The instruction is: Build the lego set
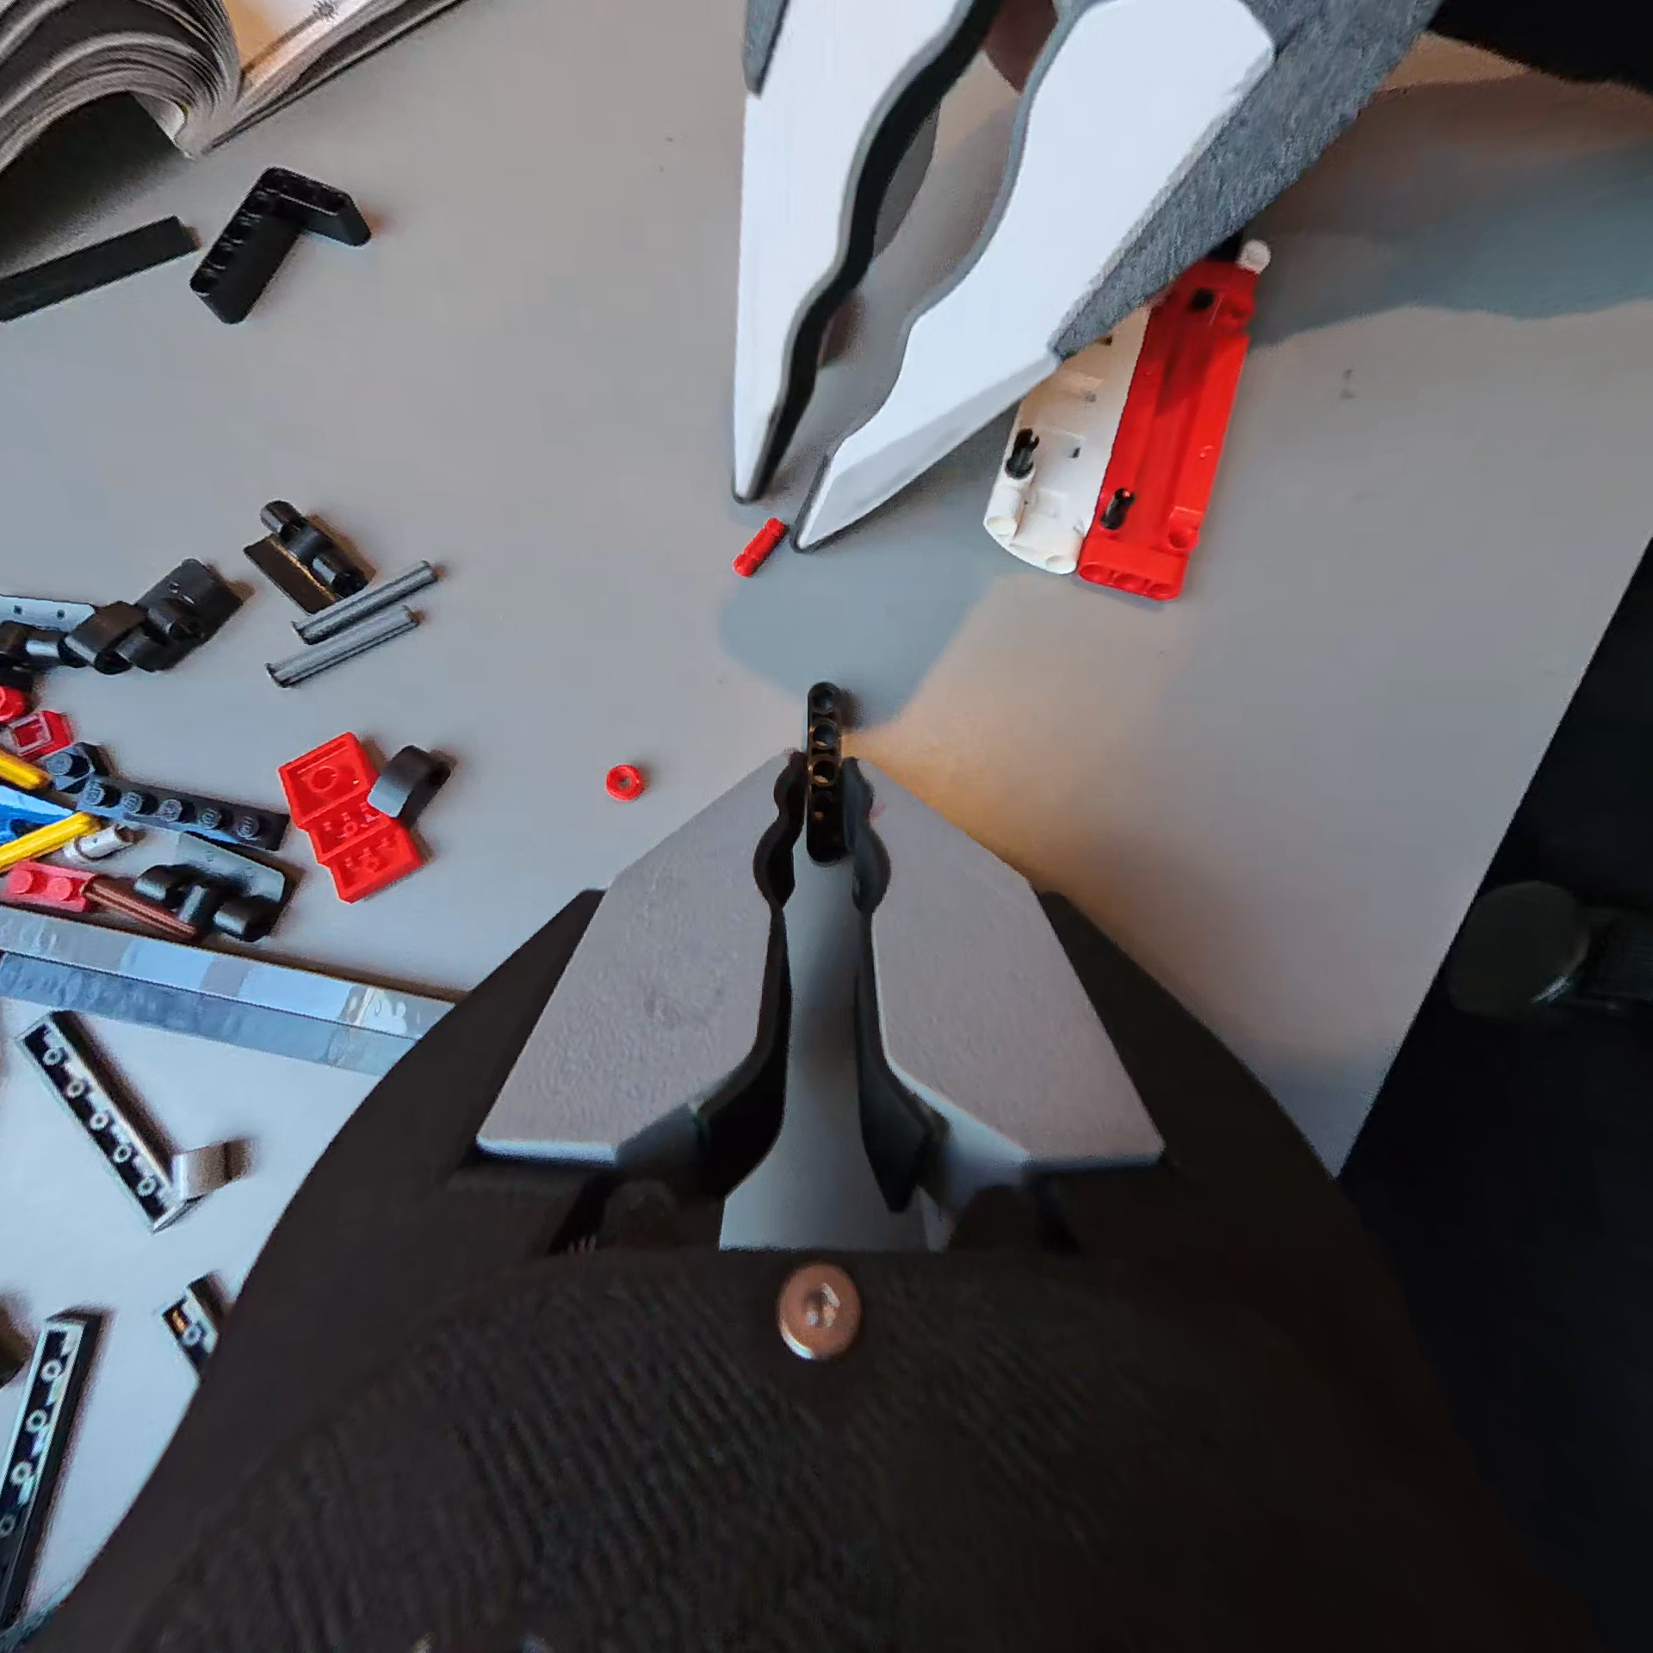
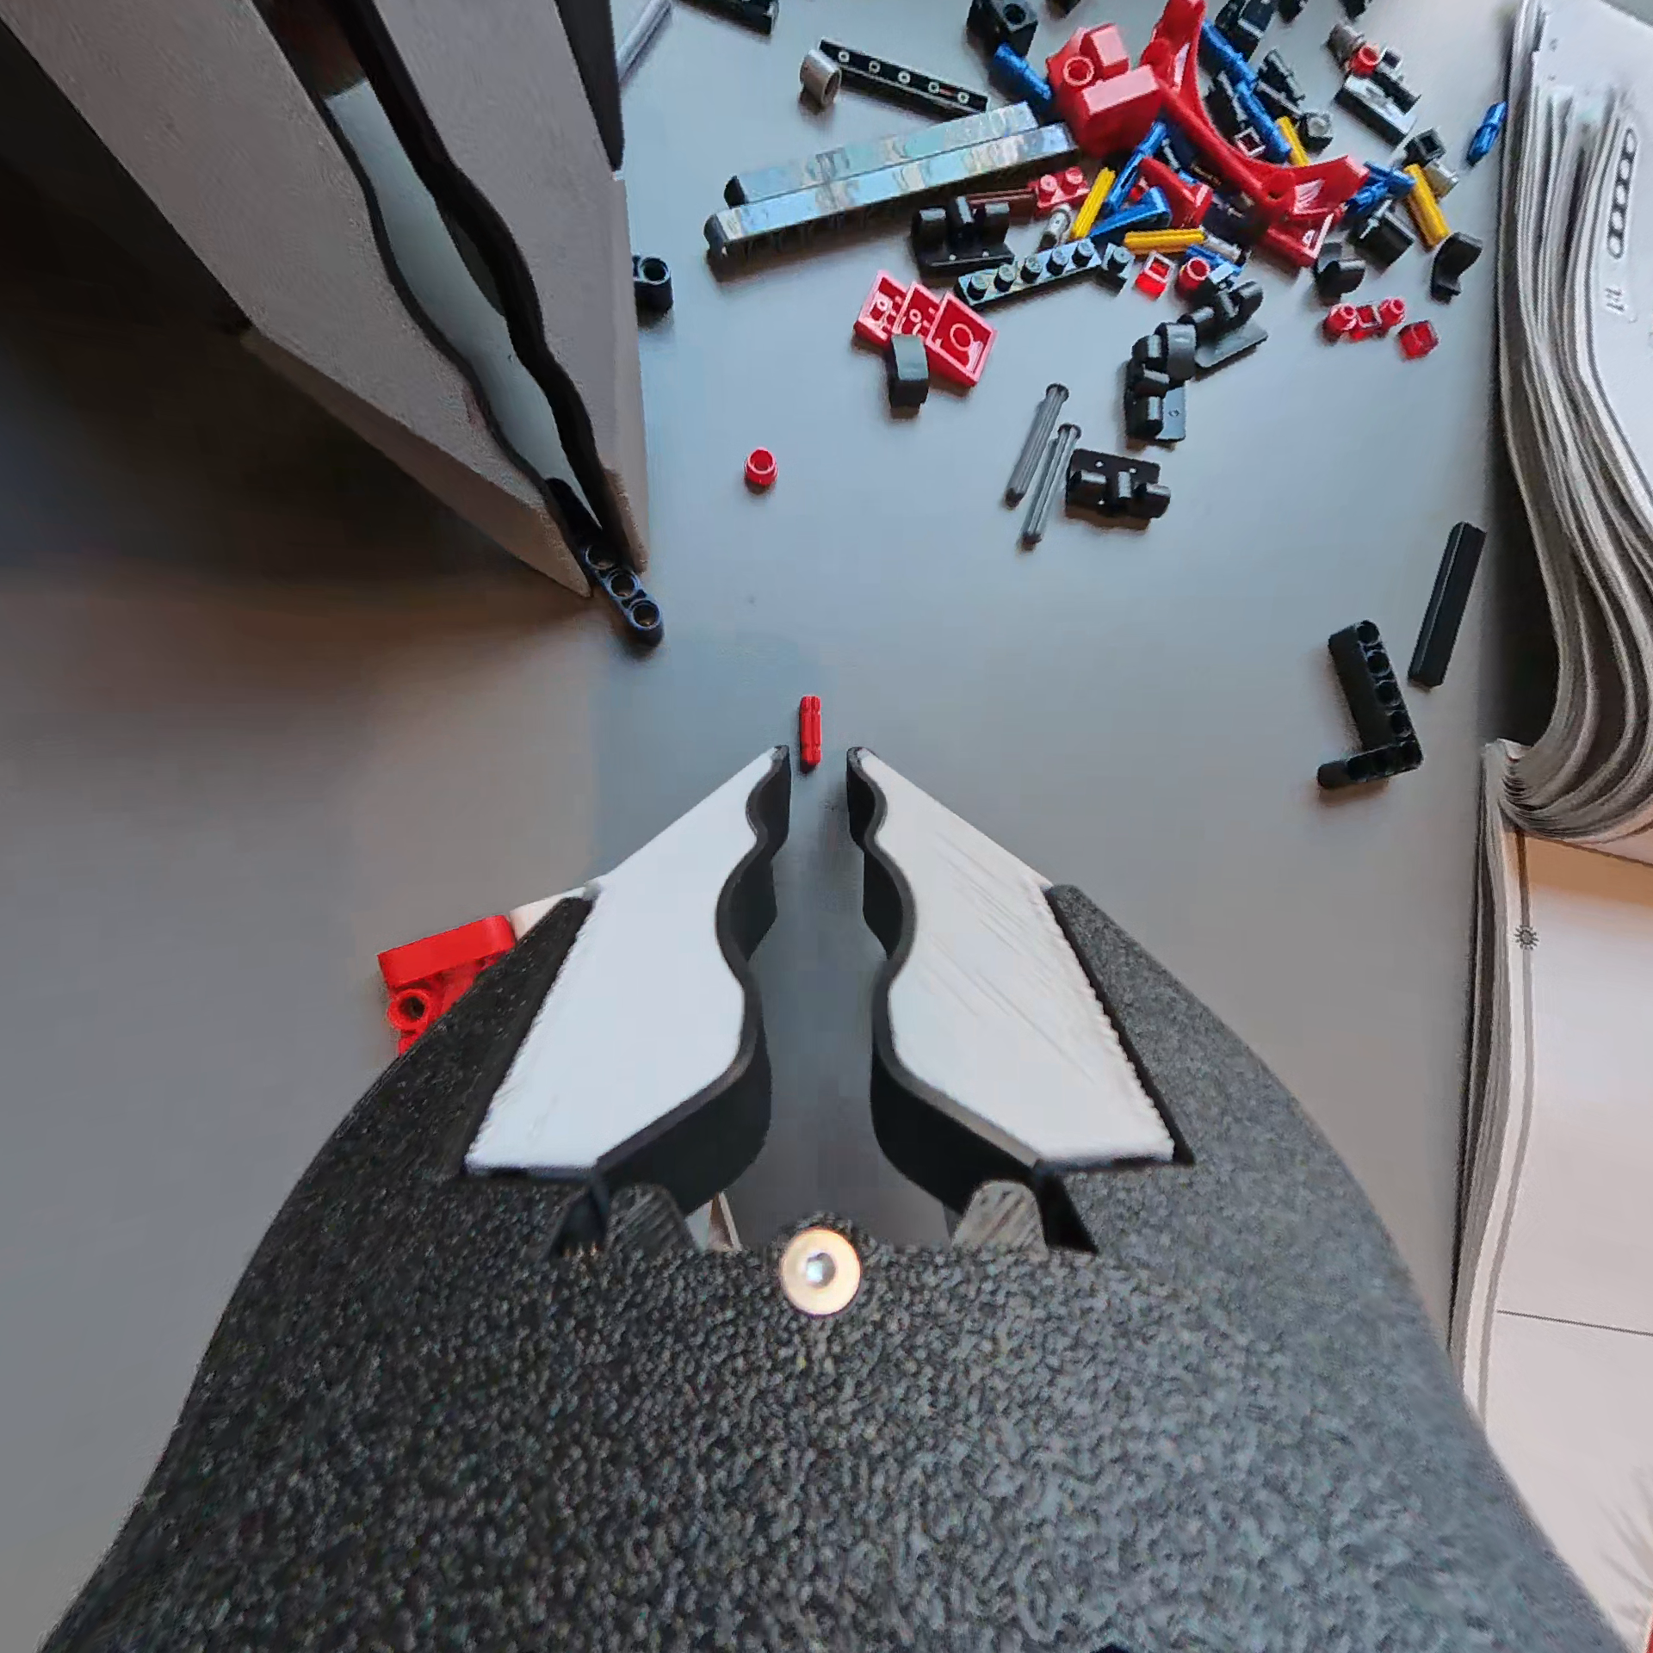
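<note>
- Left wrist view is showing the left gripper (image 1: 821,778) with jaws nearly closed, pinching a black holed beam (image 1: 825,769) whose far end is sticking out past the tips above the grey desk (image 1: 555,376)
- Right gripper (image 2: 818,760) is hovering low over the desk, jaws slightly parted and gripping nothing
- Small red pin (image 2: 809,732) is lying flat on the desk just ahead of the right tips, in line with the gap between them
- Red round stud (image 2: 760,468) is sitting alone on the desk, beyond the pin
- Red panel (image 1: 1163,447) and white panel (image 1: 1051,474) are lying side by side and touching, partly under the right gripper's body
- Loose pile of parts (image 2: 1190,179) in red, blue, yellow and black is lying farther off in the right wrist view
- Two grey axles (image 2: 1042,465) are lying side by side near the pile
- Black L-shaped beam (image 2: 1373,707) is lying near the open instruction booklet (image 2: 1574,402) at the desk's edge
</note>
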The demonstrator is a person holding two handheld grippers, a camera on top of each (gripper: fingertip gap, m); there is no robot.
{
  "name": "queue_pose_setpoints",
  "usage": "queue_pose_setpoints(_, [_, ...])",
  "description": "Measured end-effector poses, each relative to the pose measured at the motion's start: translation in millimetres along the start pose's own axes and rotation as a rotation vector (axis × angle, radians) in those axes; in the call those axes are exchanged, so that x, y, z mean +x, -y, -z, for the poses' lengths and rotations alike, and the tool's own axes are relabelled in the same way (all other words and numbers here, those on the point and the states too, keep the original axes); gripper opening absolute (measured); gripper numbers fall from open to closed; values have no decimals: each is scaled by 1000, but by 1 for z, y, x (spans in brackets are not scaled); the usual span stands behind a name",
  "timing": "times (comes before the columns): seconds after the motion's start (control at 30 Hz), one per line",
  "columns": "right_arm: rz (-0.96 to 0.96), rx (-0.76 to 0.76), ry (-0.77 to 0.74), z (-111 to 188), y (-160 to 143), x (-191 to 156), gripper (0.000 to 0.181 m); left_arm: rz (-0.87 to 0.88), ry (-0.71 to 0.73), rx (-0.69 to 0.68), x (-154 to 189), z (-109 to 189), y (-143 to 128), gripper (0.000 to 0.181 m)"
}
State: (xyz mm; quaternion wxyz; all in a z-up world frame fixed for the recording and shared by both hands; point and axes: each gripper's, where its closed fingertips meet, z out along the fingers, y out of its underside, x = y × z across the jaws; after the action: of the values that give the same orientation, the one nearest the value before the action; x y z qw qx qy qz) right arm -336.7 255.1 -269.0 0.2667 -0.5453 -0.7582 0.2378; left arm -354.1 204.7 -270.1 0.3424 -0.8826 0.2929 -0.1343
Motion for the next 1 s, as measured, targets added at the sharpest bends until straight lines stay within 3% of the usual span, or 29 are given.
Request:
queue_pose_setpoints(0.2, [5, 6, 20, -3, 2, -2, 4, 30, -29, 31, 0, -4, 5, 4])
queue_pose_setpoints(0.67, [-28, 53, 42, -1, 6, 0, 4, 49, -60, 52, 5, -6, 8, 13])
queue_pose_setpoints(1.0, [-34, 68, 32, 3, 3, 1, 4, 55, -2, 61, 4, -2, 7, 16])
